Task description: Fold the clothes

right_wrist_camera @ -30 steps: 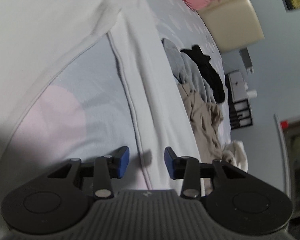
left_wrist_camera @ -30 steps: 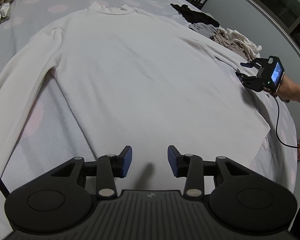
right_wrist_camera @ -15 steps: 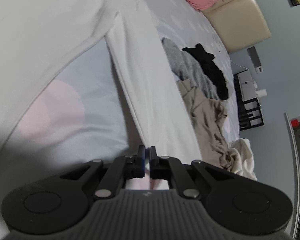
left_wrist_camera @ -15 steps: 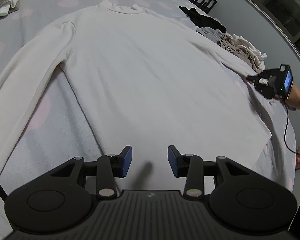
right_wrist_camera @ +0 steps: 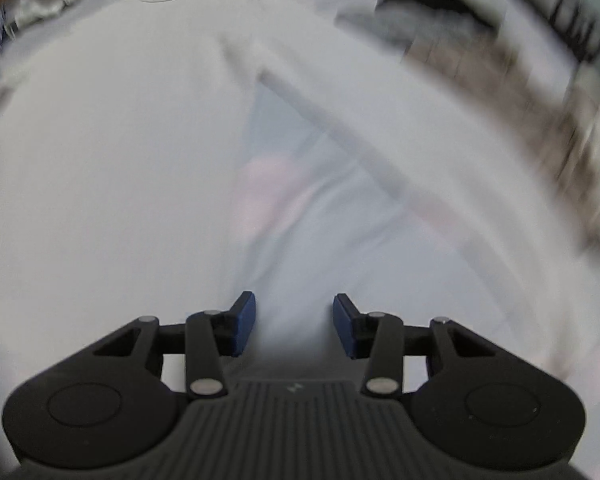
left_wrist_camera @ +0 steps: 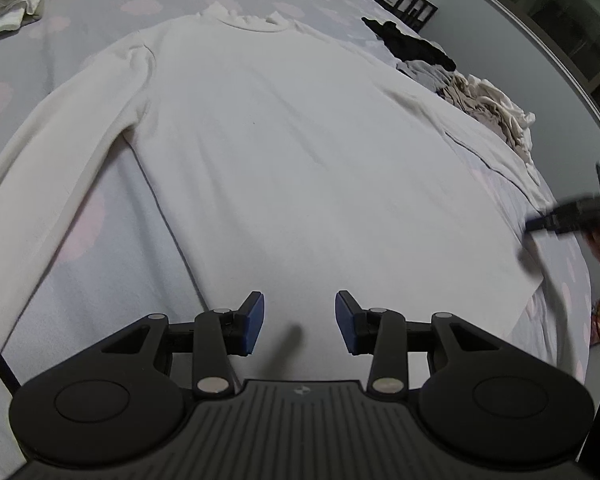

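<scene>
White sweater (left_wrist_camera: 300, 140) is lying flat, front up, on the dotted bedspread (left_wrist_camera: 100, 0), sleeves spread; no fold is showing yet, so all folding remains. Left gripper (left_wrist_camera: 299, 322) is hovering over the hem, jaws partly apart, empty. Right gripper (right_wrist_camera: 294, 322) has just been opening, nothing between its jaws.

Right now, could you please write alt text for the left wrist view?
A white long-sleeved top lies spread flat on a dotted bed sheet. The open left gripper hovers above its hem, and the right gripper is at the right edge.
</scene>
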The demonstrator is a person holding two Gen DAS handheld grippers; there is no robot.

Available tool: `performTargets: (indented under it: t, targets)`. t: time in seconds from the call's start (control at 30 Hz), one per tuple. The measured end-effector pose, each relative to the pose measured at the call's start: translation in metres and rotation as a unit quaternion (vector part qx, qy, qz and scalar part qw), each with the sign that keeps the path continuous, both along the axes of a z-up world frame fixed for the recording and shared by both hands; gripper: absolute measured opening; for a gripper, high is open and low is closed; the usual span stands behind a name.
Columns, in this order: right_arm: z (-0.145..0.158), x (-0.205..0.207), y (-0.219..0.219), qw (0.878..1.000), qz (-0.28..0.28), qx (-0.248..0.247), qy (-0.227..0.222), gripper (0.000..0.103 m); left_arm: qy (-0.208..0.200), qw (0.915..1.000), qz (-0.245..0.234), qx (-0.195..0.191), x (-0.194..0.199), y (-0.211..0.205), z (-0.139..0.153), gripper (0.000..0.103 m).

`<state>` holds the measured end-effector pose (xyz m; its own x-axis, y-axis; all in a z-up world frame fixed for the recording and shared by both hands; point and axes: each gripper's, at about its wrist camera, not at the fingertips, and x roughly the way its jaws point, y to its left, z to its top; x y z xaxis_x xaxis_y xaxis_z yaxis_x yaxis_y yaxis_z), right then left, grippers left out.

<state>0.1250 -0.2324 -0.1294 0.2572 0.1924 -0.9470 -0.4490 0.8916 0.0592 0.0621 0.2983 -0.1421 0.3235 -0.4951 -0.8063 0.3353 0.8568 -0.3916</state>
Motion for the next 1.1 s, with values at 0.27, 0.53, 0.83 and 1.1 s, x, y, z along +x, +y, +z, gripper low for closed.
performTargets:
  t: [0.27,0.53,0.83,1.1]
  targets:
    - [-0.028,-0.016,-0.011,0.974,-0.052,0.127,0.18,0.023,0.006,0.9999,-0.009,0.011,-0.004,-0.007,-0.002,0.037]
    - [-0.019,-0.04,-0.012,0.961,-0.048,0.145,0.231,0.006,0.022,0.9986,-0.034,0.035,-0.021,-0.004,-0.003,0.037]
    - [-0.031,-0.032,-0.01,0.965,-0.055,0.12,0.226,0.005,0.06,0.9969,-0.041,0.031,-0.038,0.004,-0.011,0.037]
    - [-0.031,-0.022,0.013,0.978,-0.057,0.097,0.175,0.047,0.111,0.9897,-0.085,0.032,-0.06,0.003,-0.019,0.044]
